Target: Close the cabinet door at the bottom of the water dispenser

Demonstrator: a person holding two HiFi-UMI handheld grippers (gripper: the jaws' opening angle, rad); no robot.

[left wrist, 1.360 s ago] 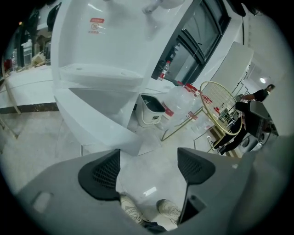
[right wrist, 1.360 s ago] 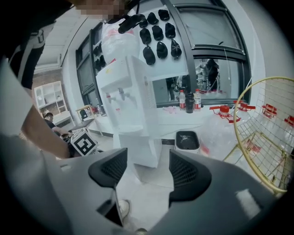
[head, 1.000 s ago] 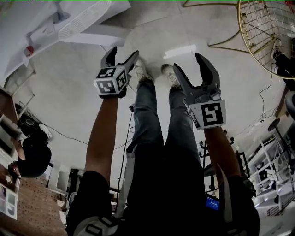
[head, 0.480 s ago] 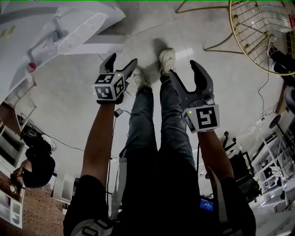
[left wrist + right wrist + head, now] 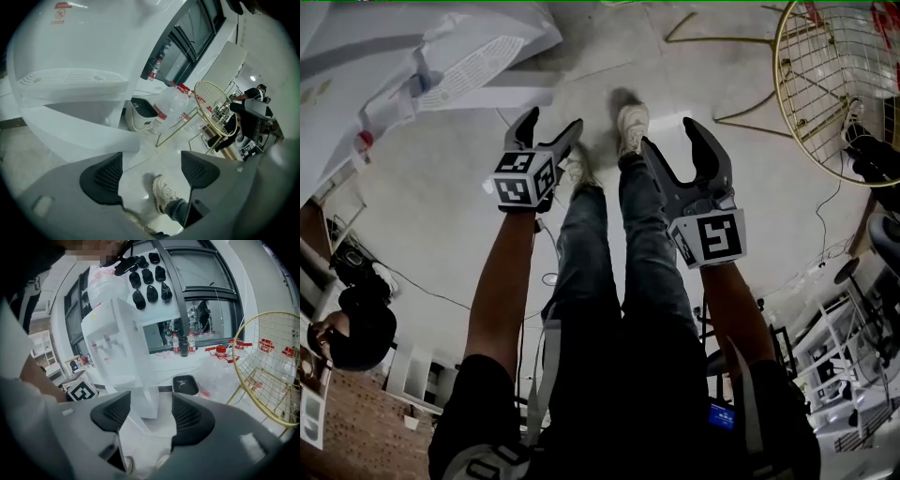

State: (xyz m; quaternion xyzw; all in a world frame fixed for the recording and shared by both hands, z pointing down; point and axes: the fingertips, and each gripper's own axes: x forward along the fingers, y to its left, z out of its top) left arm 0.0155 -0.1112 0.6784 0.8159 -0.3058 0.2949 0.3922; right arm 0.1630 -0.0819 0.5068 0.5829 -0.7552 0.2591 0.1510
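The white water dispenser (image 5: 441, 56) stands at the upper left of the head view, its lower part blurred. In the left gripper view its drip grille (image 5: 70, 77) is close ahead, and a white panel (image 5: 84, 138) that looks like the open cabinet door juts out below it. The right gripper view shows the whole dispenser (image 5: 117, 338) a short way off. My left gripper (image 5: 551, 120) is open and empty, short of the dispenser. My right gripper (image 5: 671, 136) is also open and empty, held over the floor beside the person's shoes (image 5: 630, 122).
A gold wire basket stand (image 5: 834, 75) is at the upper right. A small white bin with a dark lid (image 5: 185, 384) sits right of the dispenser, with plastic water bottles (image 5: 171, 105) behind. Another person (image 5: 356, 328) is at the far left. Cables cross the floor.
The person has stepped towards the dispenser, one foot going forward. Both grippers travelled along with the step and stayed open. The basket stand has come further into view.
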